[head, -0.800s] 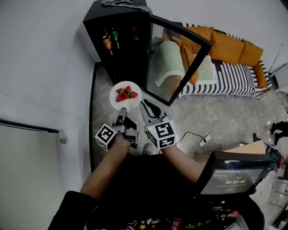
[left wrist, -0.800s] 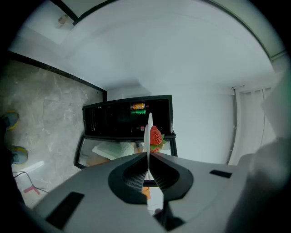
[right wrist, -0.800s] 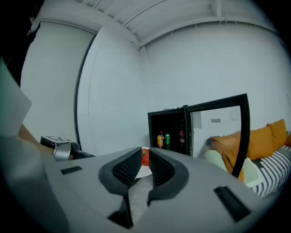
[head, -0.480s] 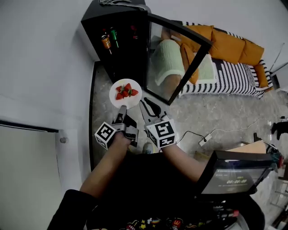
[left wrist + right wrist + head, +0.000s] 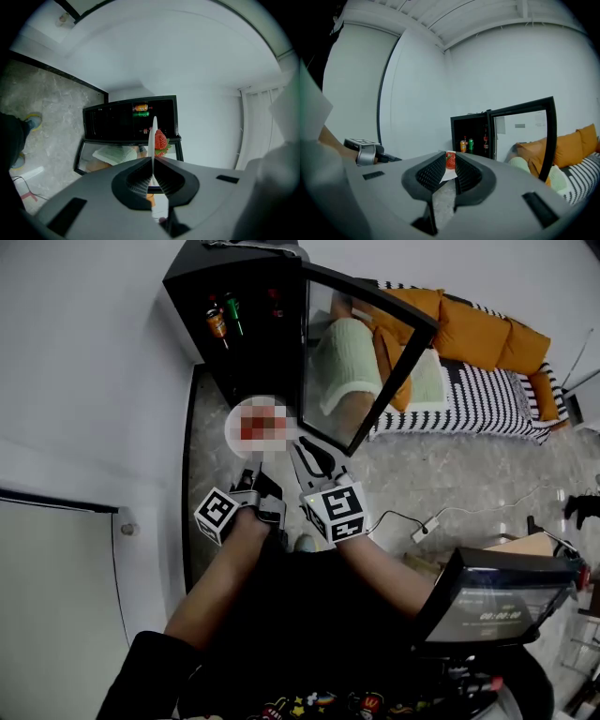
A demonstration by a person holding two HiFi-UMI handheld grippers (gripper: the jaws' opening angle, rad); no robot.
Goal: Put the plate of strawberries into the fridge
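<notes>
On my left the plain white wall (image 5: pixel 84 381) runs close along the black fridge (image 5: pixel 192 296), so room is tight on that side. My left gripper (image 5: pixel 153 158) is clamped tight on the near rim of the thin white plate (image 5: pixel 153 126). The plate hangs in the air just before the lower edge of the fridge's open front, with red strawberries (image 5: pixel 161 139) on it. Inside the fridge an orange can (image 5: pixel 217 324) and a green one (image 5: pixel 232 311) stand side by side. The glass door (image 5: pixel 361 362) stands wide open to the right. My right gripper (image 5: pixel 450 161) is slightly parted and grips nothing, near the plate's right edge. Further right are speckled grey floor (image 5: pixel 450 474) and orange sofa cushions (image 5: pixel 478 334).
</notes>
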